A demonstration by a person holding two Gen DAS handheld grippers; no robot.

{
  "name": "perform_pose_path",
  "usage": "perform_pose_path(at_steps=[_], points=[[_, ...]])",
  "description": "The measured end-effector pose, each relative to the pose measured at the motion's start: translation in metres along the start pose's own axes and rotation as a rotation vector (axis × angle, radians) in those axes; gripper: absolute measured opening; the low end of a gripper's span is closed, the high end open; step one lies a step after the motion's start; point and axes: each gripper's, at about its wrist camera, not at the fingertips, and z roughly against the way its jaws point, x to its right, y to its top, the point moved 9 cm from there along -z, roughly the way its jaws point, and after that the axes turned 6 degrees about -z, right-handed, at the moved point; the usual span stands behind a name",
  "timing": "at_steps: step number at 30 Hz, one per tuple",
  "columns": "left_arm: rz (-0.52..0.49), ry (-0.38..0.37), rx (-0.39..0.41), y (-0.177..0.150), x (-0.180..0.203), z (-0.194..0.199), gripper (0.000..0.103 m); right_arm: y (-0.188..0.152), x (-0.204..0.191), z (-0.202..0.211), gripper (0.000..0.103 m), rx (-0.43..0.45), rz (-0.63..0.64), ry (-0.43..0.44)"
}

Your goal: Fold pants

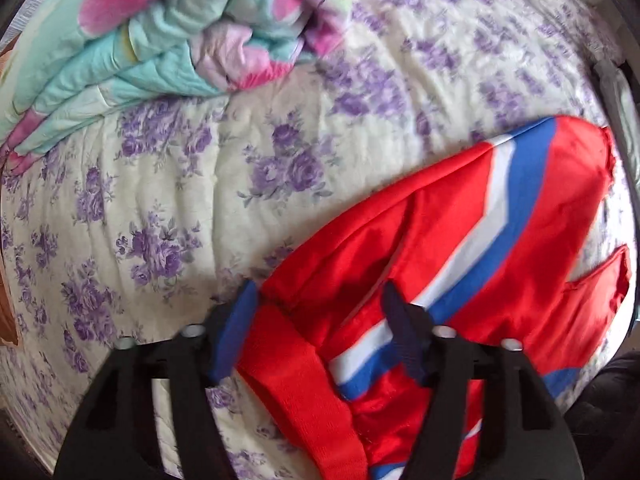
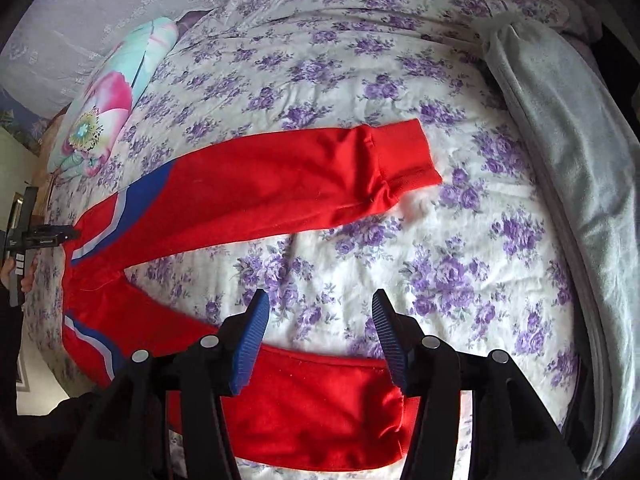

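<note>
Red pants [image 2: 256, 188] with blue and white side stripes lie spread on the bed, legs apart in a V. In the right wrist view the far leg reaches to its cuff [image 2: 404, 156]; the near leg's end [image 2: 320, 408] lies under my right gripper [image 2: 320, 336], which is open just above it. In the left wrist view the waist end of the pants [image 1: 460, 248] fills the lower right. My left gripper [image 1: 320, 320] is open, its jaws standing either side of the waistband [image 1: 296, 364]. The left gripper also shows in the right wrist view [image 2: 36, 236] at the far left.
The bed has a white quilt with purple flowers [image 1: 180, 200]. A folded turquoise and pink floral blanket [image 1: 160, 48] lies at the far side. A grey blanket [image 2: 568, 168] runs along the bed's right edge.
</note>
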Motion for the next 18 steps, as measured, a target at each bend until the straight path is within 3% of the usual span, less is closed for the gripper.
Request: perform_pose_path(at_steps=[1, 3, 11, 14, 18], points=[[0.016, -0.007, -0.005, -0.001, -0.005, -0.005, 0.025, 0.006, -0.010, -0.001, 0.054, 0.002, 0.036, 0.005], [0.041, -0.066, 0.036, 0.000, -0.007, 0.000, 0.019, 0.019, -0.042, -0.004, 0.054, 0.002, 0.137, 0.037], [0.032, -0.024, 0.088, -0.007, -0.007, 0.015, 0.017, 0.054, -0.269, -0.059, 0.057, -0.058, 0.740, 0.349], [0.038, -0.001, 0.086, -0.007, -0.005, 0.016, 0.017, 0.064, -0.333, -0.099, 0.057, -0.101, 0.909, 0.377], [0.054, 0.004, 0.094, -0.007, -0.005, 0.016, 0.017, 0.066, -0.373, -0.152, 0.057, -0.230, 1.005, 0.362]])
